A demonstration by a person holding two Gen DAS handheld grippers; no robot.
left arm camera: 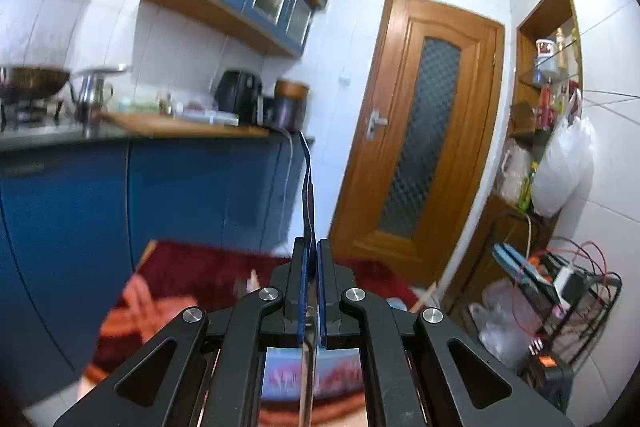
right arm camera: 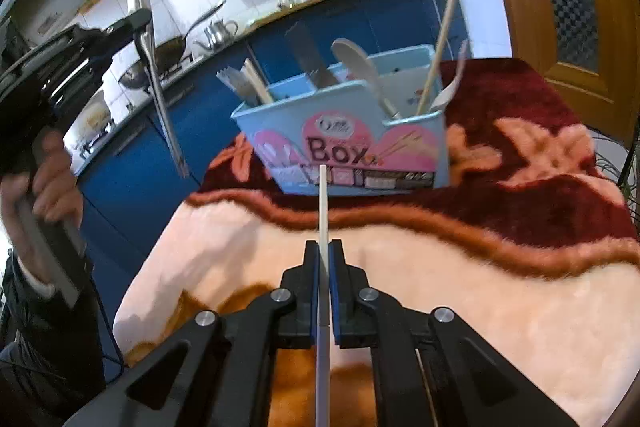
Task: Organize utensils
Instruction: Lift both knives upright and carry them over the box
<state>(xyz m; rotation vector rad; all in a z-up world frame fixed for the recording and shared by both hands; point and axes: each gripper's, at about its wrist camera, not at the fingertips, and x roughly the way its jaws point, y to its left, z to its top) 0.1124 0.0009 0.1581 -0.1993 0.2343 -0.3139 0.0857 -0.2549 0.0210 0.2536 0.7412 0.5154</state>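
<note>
2 utensils gripped, 1 in each gripper, above the blanket-covered table.

Metal ladle: clamped in the left gripper, bowl up, handle hanging down and left of the utensil box; in the left wrist view it shows edge-on as a dark thin strip between pressed-together jaws. Left hand wraps the grip, raised level with the counter. White chopstick: pinched in the right gripper, jaws pressed onto it, tip aimed at the box front, gripper tilted down over the blanket. Box stands on the blanket, holding a white spoon, chopsticks and a wooden stick.
</note>
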